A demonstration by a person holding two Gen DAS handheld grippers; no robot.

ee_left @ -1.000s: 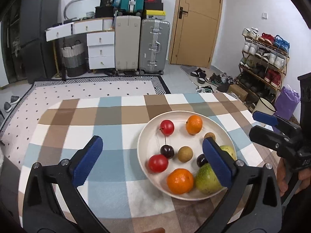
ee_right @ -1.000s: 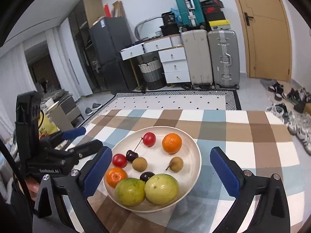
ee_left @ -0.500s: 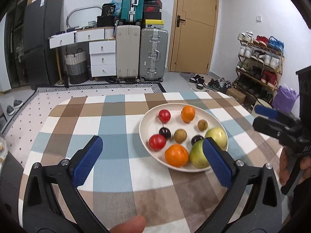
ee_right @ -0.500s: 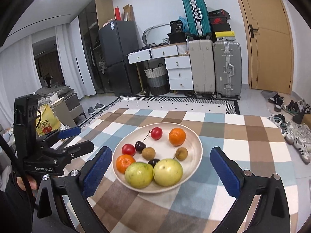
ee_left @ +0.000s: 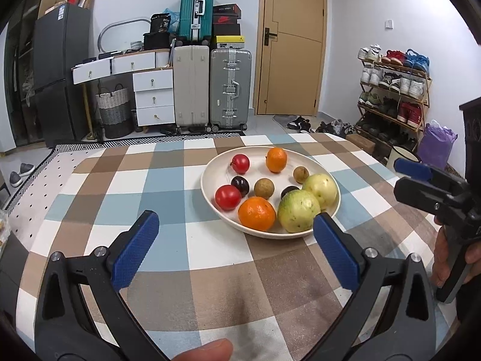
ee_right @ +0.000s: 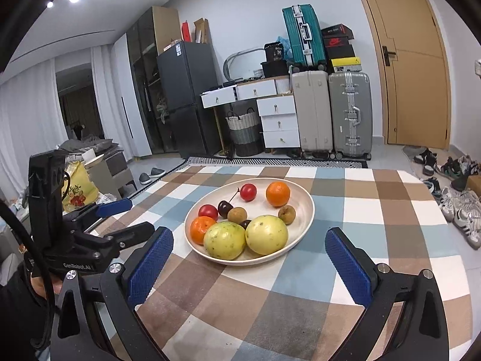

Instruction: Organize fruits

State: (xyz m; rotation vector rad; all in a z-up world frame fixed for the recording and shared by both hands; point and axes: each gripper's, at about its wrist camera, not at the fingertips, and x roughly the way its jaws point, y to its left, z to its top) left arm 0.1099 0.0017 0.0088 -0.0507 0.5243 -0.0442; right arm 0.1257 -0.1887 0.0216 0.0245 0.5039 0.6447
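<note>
A white plate point(ee_left: 210, 191) point(ee_right: 305, 210) on the checked tablecloth holds two oranges point(ee_left: 257, 213) point(ee_right: 278, 194), two yellow-green guavas point(ee_left: 298, 210) point(ee_right: 266, 234), red cherry tomatoes point(ee_left: 228, 197) point(ee_right: 248, 192), dark cherries point(ee_left: 240, 185) and small brown longans point(ee_left: 264, 188). My left gripper point(ee_left: 234, 252) is open and empty, held back from the plate's near rim. My right gripper point(ee_right: 249, 266) is open and empty, also short of the plate. Each gripper shows at the edge of the other's view, the right one point(ee_left: 427, 180) and the left one point(ee_right: 108, 222).
The checked tablecloth point(ee_left: 180, 255) covers the table around the plate. Behind the table stand suitcases point(ee_left: 230, 87), white drawers point(ee_left: 153, 96), a door point(ee_left: 293, 42) and a shoe rack point(ee_left: 390, 90). A yellow bag point(ee_right: 76, 189) lies on furniture at the left.
Both grippers have pulled back and tilted up from the plate, so it looks smaller and farther away. Both stay open and the fruits have not moved.
</note>
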